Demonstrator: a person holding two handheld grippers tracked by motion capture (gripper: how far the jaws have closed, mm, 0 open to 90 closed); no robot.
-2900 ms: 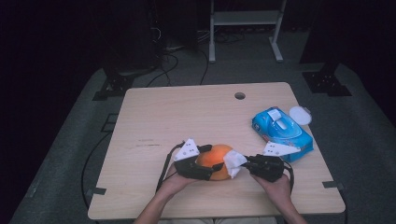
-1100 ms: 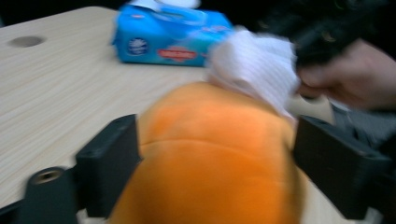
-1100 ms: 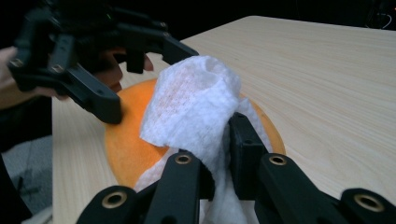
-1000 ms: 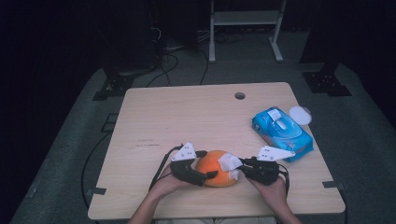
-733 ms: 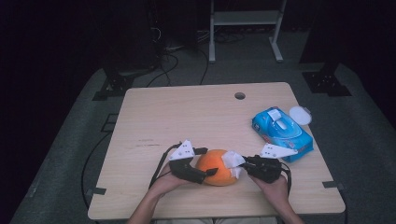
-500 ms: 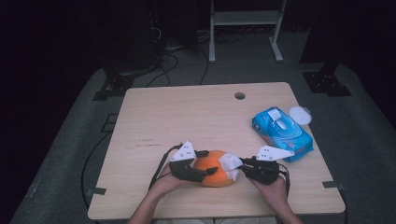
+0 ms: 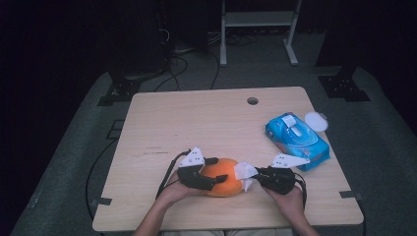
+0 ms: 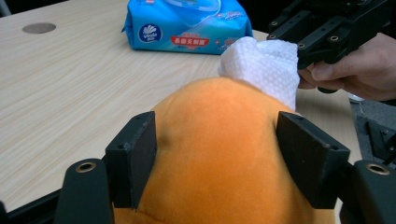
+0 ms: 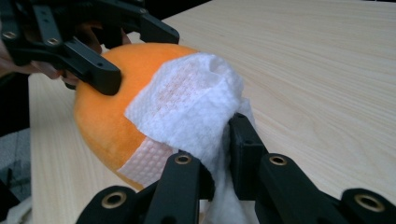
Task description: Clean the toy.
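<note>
Left tongs [image 8: 217,163] squeeze the orange plush [image 8: 219,154] after just closing in, right tongs [image 9: 217,154] pinch a wipe [image 9: 191,107] against its near side; keep the plush clamped steady, wipe with light strokes so it won't roll

You've got one orange plush ball [image 7: 223,176] between your left jaws, one white wipe [image 7: 244,172] in your right jaws, one blue wipes pack [image 7: 296,140] beyond them, one white lid [image 7: 315,121].
</note>
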